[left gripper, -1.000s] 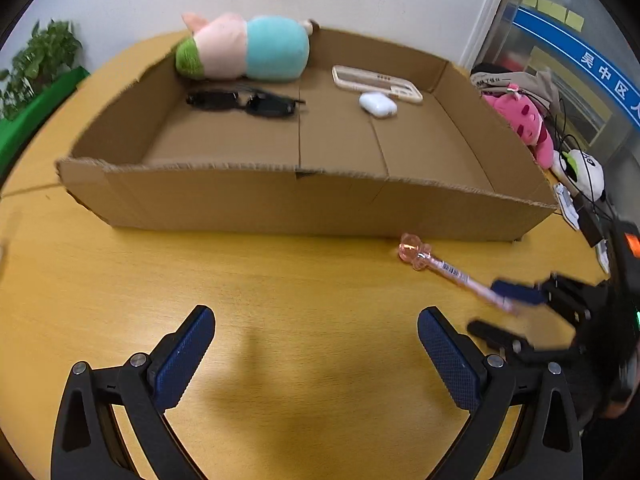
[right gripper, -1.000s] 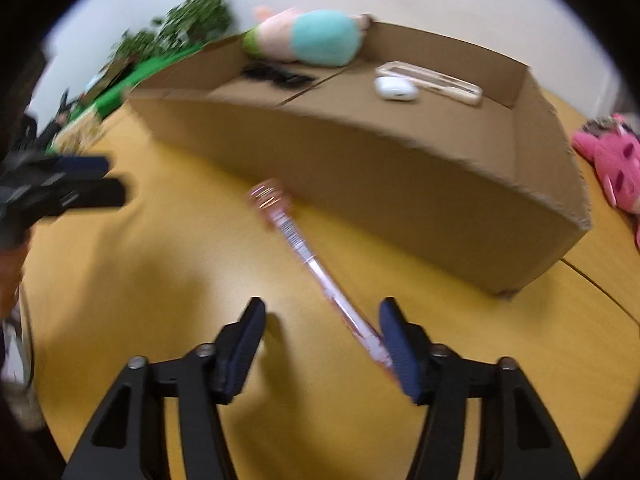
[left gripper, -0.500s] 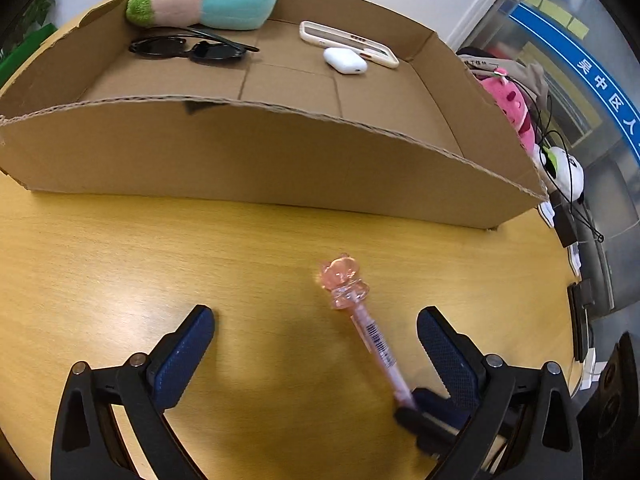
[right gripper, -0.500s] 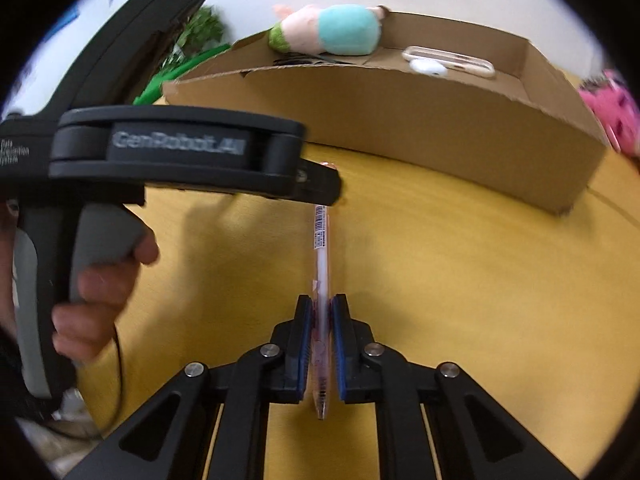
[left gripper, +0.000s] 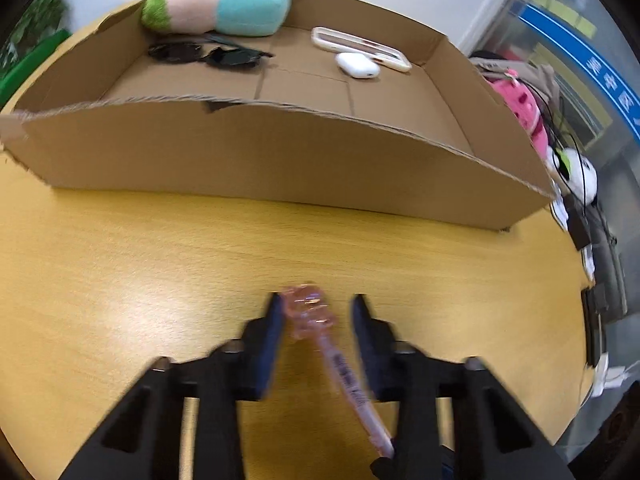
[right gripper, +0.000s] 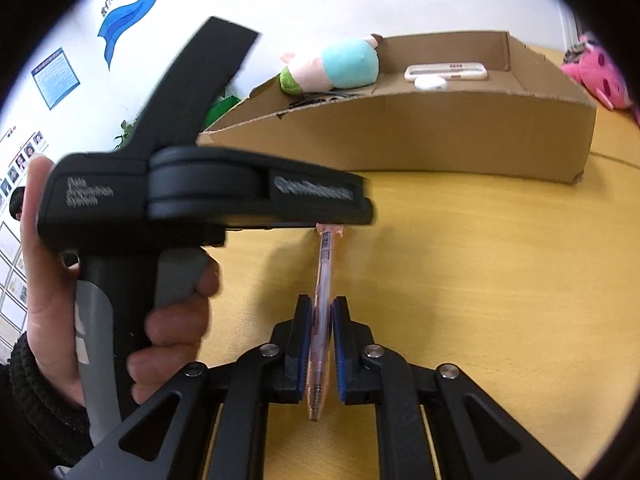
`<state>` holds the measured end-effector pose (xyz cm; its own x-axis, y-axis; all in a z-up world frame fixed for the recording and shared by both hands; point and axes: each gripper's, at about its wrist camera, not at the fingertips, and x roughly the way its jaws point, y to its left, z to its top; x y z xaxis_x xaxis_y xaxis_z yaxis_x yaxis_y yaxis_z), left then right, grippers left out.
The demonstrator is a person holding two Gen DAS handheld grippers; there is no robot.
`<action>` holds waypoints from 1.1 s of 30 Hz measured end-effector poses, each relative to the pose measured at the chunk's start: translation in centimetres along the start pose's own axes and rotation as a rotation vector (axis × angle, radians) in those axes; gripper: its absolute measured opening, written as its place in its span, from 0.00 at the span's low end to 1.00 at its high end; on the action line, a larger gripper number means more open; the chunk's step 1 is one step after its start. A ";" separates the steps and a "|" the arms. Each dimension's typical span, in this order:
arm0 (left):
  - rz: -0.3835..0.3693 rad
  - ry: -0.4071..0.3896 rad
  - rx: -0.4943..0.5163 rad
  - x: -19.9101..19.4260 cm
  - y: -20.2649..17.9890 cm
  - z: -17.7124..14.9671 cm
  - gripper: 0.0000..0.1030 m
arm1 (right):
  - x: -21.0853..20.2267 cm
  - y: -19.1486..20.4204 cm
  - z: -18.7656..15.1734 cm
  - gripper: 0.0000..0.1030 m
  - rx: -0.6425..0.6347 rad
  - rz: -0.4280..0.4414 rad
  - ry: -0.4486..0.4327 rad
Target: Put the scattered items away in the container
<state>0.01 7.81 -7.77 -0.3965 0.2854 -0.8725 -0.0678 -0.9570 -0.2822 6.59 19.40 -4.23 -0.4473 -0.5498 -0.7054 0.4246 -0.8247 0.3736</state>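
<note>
The cardboard box [left gripper: 280,160] is sitting across the far side of the yellow table [left gripper: 120,260], already holding a plush toy [left gripper: 224,2], sunglasses [left gripper: 208,54], a white earbud case [left gripper: 358,65] and a flat white case [left gripper: 360,48] beside it. In front of the box, above the bare tabletop, the right gripper [right gripper: 320,320] is clenching the lower barrel of a pink pen [right gripper: 323,280], which is pointing away from it toward the box. The left gripper [left gripper: 316,320] is straddling the pen's ornamented cap end with its jaws partly parted, the left pad seeming to brush the ornament and the right one standing off it. The pen looks light, stiff and smooth, so it is likely to swivel or slide in a grip taken near one end; the straight barrel probably offers a surer hold than the lumpy, possibly brittle ornament.
</note>
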 end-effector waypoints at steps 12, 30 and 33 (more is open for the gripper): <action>-0.064 -0.009 -0.055 -1.8 0.8 0.2 0.25 | -1.0 0.0 -0.4 0.10 0.031 0.045 -0.015; -0.129 -0.215 0.149 -8.8 -5.9 8.5 0.23 | -4.8 -0.7 6.5 0.10 0.021 0.083 -0.205; -0.144 -0.203 0.171 -8.5 -7.0 11.1 0.23 | -5.0 -1.7 8.5 0.10 0.034 0.078 -0.223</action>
<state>-6.29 11.53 6.05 -0.5457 0.4185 -0.7260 -0.2829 -0.9075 -0.3106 1.37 22.45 3.76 -0.5782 -0.6250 -0.5245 0.4401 -0.7802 0.4445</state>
